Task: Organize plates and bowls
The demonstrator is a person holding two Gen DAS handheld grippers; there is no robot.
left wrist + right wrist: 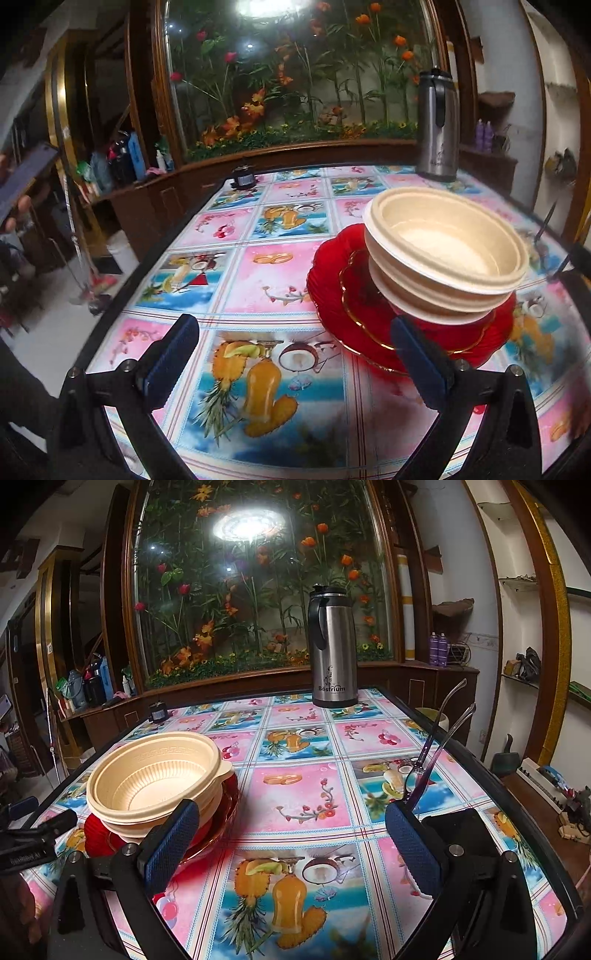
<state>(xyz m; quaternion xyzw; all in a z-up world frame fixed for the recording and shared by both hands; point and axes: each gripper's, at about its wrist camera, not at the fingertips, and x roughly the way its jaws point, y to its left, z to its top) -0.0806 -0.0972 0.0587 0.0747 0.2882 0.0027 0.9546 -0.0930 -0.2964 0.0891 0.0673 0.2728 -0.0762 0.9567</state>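
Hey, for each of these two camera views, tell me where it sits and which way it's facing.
Left wrist: sits behind the left tongs, open, facing across the table; the stacked bowls on red plates lie front-right.
Right wrist: sits behind the right tongs, open, facing the same way; the bowls lie front-left, clear plastic cutlery to the right.
Shared: bowls, plates, steel flask, flower display.

Matt cream plastic bowls are sitting on glossy red plates; the worktop's printed cover is shining; the flask is gleaming brushed metal.
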